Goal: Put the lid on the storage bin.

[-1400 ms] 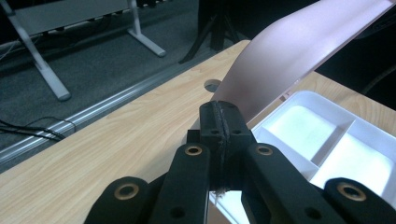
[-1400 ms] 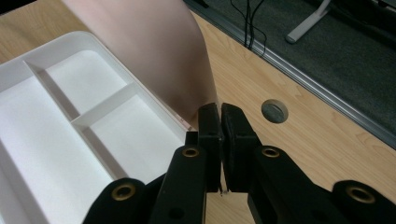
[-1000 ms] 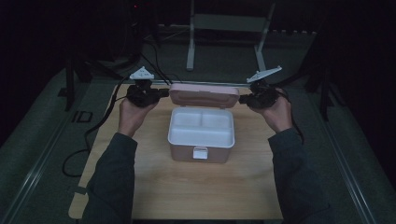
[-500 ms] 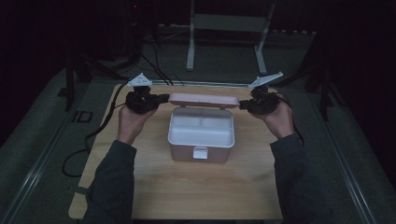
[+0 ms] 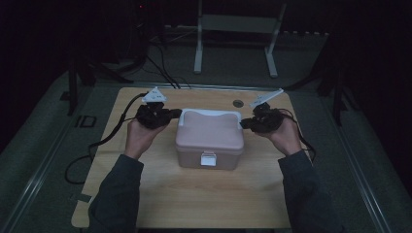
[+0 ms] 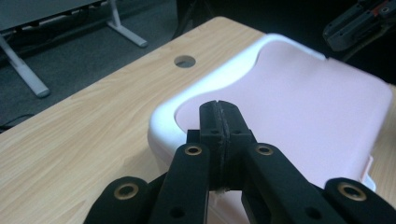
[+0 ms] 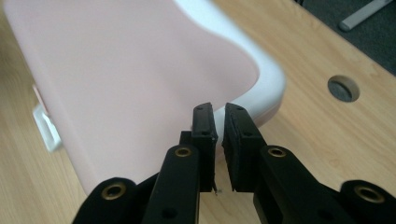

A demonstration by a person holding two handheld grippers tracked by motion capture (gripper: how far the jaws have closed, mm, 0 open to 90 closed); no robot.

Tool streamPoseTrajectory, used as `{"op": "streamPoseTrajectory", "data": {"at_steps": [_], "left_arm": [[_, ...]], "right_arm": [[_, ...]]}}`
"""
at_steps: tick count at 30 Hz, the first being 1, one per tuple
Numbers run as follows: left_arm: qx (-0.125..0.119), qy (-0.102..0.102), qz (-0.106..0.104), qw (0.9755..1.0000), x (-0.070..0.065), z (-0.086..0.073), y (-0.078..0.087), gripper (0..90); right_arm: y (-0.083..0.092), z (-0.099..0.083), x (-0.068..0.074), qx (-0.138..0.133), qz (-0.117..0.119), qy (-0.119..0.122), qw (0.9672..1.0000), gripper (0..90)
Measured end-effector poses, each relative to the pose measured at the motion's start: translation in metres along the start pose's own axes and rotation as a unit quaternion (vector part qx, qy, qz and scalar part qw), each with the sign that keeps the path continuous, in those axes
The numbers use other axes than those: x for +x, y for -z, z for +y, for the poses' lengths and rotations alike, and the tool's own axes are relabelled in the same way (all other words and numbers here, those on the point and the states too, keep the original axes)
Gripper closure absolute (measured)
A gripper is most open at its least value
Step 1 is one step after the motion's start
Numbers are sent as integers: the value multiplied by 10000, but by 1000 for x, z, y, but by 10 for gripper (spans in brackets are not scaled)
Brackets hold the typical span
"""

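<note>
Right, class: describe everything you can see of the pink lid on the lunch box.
The pink lid looks like smooth matte plastic, a rounded rectangle with a white rim that widens along the far edge. It sits flat on the box, above a white front latch. The left claw, shut, sits at one end.

Lid (image 5: 210, 128) on box (image 5: 209, 158), mid-table (image 5: 160, 194); round hole (image 5: 237, 103) behind it.

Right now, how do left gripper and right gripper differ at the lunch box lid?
Left gripper has its jaws pressed together at the lid's left end; right gripper shows a narrow gap between its jaws, which have just been opening, at the right end, apparently letting go. Both sit at the lid's edge, with the lid resting on the lunch box.
</note>
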State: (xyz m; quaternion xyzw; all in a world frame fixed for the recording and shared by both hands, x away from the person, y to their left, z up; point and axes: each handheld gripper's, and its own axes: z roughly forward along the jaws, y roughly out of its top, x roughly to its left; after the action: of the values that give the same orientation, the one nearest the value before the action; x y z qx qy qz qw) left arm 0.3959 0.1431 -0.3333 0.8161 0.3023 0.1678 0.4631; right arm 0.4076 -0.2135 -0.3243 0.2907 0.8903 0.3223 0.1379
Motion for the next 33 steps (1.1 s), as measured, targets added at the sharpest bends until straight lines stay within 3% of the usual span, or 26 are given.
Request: {"op": "streamPoseTrajectory", "data": {"at_steps": [6, 10, 14, 18, 24, 33], "left_arm": [[103, -79, 216, 9997, -8, -15, 10, 880], [272, 61, 444, 9986, -7, -39, 14, 872], [449, 230, 491, 9975, -7, -59, 10, 862], [602, 224, 412, 9971, -12, -70, 3, 853], [613, 198, 213, 9977, -22, -74, -1, 853], [606, 266, 123, 9977, -29, -76, -2, 885]], "right_arm": [[1, -14, 12, -30, -26, 83, 10000, 798], [6, -27, 23, -45, 14, 140, 9999, 782], [11, -39, 30, -49, 22, 144, 9999, 759], [15, -49, 38, -90, 127, 121, 9998, 738], [12, -58, 51, 70, 231, 254, 9994, 699], [6, -62, 46, 145, 108, 155, 9997, 693]]}}
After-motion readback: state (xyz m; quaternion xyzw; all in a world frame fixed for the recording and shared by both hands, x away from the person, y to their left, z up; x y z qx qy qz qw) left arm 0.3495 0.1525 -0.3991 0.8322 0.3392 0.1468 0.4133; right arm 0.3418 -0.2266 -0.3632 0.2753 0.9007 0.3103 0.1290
